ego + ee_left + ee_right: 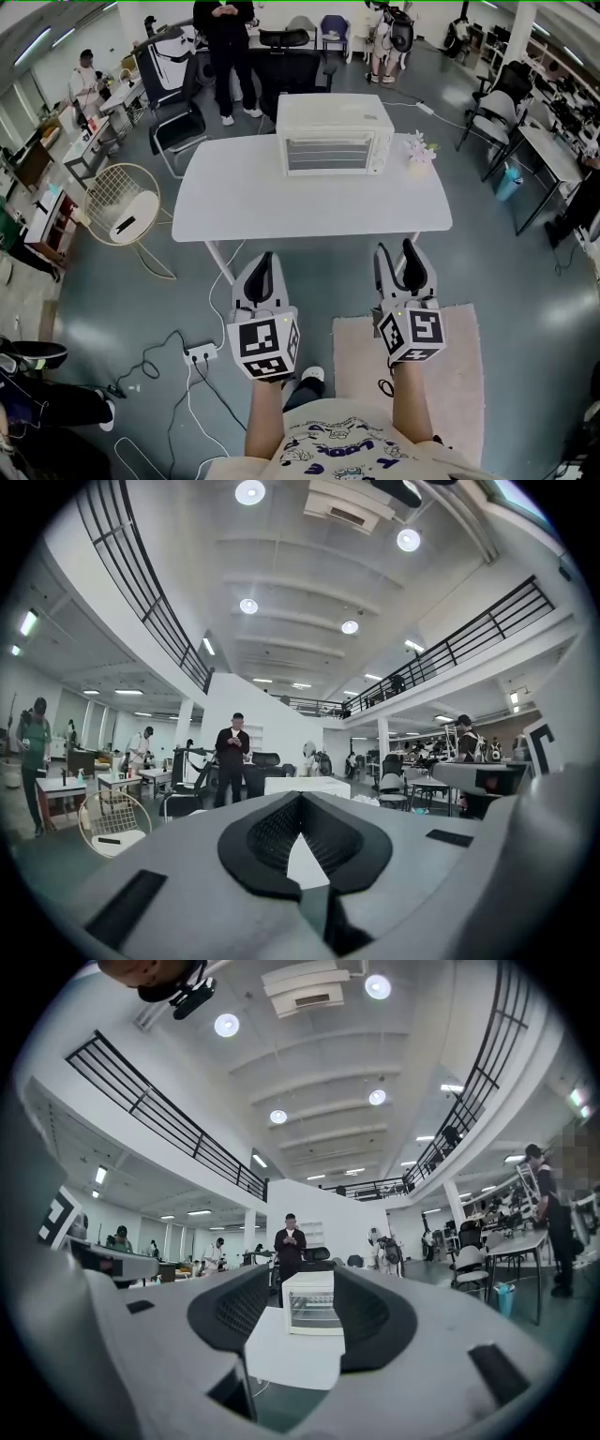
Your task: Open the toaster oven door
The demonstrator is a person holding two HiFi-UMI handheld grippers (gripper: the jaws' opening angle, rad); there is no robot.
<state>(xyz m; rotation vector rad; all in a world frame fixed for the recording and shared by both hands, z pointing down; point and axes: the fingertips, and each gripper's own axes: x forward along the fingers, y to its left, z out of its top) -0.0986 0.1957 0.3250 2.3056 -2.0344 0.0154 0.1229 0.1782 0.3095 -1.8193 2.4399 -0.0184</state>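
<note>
The left claw (262, 269) has its dark ribbed pads pressed together at the tips and holds nothing. The right claw (397, 264) stands spread wide, also empty. Both hang short of the smooth white table's (234, 211) near edge, touching nothing. The boxy white toaster oven (334, 134) sits well beyond them at the table's far side, ahead of the gap between the claws, its windowed door (328, 155) shut. Its handle is too small to make out, and the left claw's own pads hide most of it in that claw's view.
</note>
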